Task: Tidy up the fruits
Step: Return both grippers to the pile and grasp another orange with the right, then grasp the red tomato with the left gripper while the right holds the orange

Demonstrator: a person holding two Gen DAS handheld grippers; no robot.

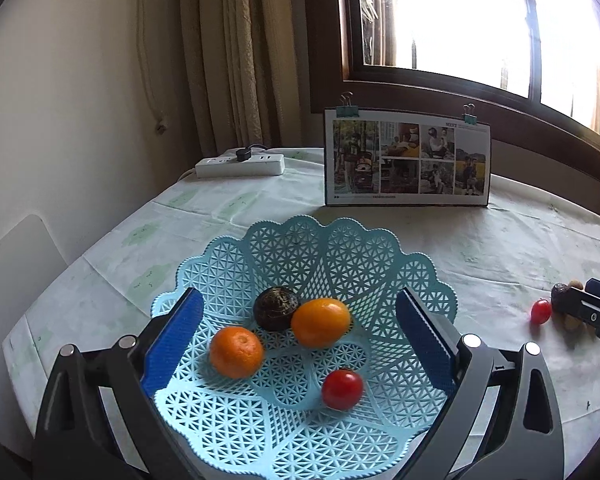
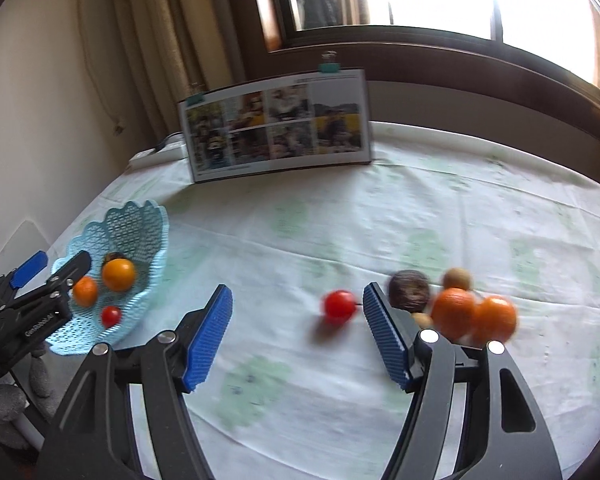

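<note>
Left tool (image 1: 298, 344) stands wide, empty, its pads flanking the basket (image 1: 288, 244), which holds two oranges, a dark fruit and a tomato (image 1: 342, 389). Right tool (image 2: 298, 334) likewise wide and empty, low over the table (image 2: 340, 220). Loose tomato (image 2: 339, 304) lies just ahead between its pads. Beyond the right pad: dark fruit (image 2: 409, 290), two oranges, two small tan fruits, clustered. Judgement: tomato light, smooth, soft-skinned; grip lightly across its middle.
</note>
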